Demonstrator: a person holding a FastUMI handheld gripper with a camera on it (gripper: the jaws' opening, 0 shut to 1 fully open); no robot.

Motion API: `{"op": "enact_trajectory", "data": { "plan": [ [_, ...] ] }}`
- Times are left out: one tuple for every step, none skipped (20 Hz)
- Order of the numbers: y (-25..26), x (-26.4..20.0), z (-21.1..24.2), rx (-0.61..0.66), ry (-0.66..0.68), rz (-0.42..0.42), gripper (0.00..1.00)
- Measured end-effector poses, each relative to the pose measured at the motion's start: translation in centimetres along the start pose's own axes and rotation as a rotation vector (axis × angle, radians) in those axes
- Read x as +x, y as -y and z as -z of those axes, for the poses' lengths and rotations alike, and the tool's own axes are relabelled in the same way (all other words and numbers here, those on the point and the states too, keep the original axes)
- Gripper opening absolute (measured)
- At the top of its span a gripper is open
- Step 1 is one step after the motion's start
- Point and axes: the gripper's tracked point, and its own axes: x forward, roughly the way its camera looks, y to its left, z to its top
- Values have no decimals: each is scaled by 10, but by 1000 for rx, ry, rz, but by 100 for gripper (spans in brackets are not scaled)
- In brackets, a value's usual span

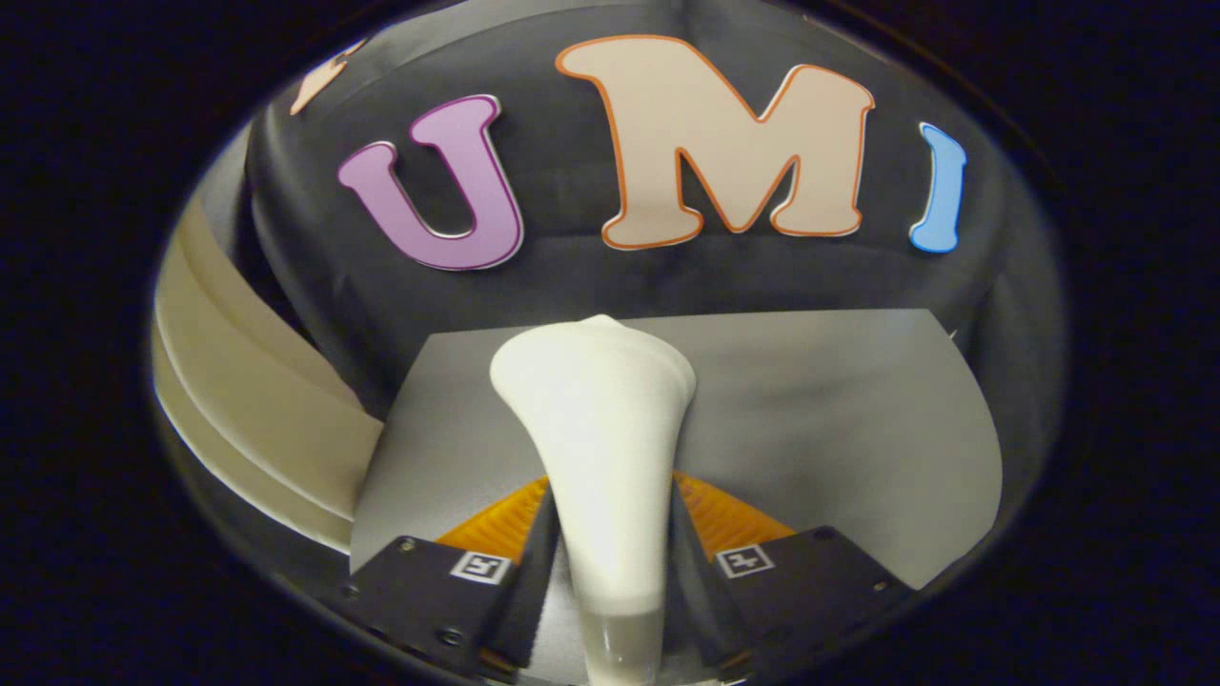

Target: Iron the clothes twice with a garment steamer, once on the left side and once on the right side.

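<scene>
A white garment steamer [600, 448] stands between my fingers, its narrow neck pinched by both and its wide head flaring out beyond them. My gripper [610, 562] is shut on the steamer's neck. Under and ahead of the head lies a flat grey garment [839, 429], spread over the surface and reaching back toward the booth wall. The head hangs over the garment's left half; whether it touches the cloth cannot be told.
A cream-coloured curved band [257, 400] runs along the left of the garment. The black booth wall [572, 276] rises right behind the garment's far edge. The garment's right half lies bare to the right of the steamer.
</scene>
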Motion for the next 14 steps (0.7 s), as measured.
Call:
{"op": "enact_trajectory", "data": {
  "plan": [
    [0, 3, 2, 11, -12, 10, 57],
    [-1, 5, 1, 28, -2, 13, 57],
    [-2, 5, 1, 32, -3, 18, 57],
    [-1, 5, 0, 32, -3, 17, 57],
    [-2, 4, 0, 30, 1, 20, 57],
    [0, 5, 1, 24, -1, 19, 55],
    [0, 3, 0, 20, 2, 14, 52],
    [2, 2, -1, 1, 24, 11, 50],
    [2, -3, -3, -9, 58, -3, 49],
    [-1, -10, -7, -23, 100, -17, 47],
    [-1, -18, -9, -28, 141, -23, 46],
    [-2, -25, -10, -21, 181, -26, 44],
    [-1, -34, -12, -34, 214, -9, 44],
    [0, -46, -11, -65, 247, 17, 44]
  ]
}}
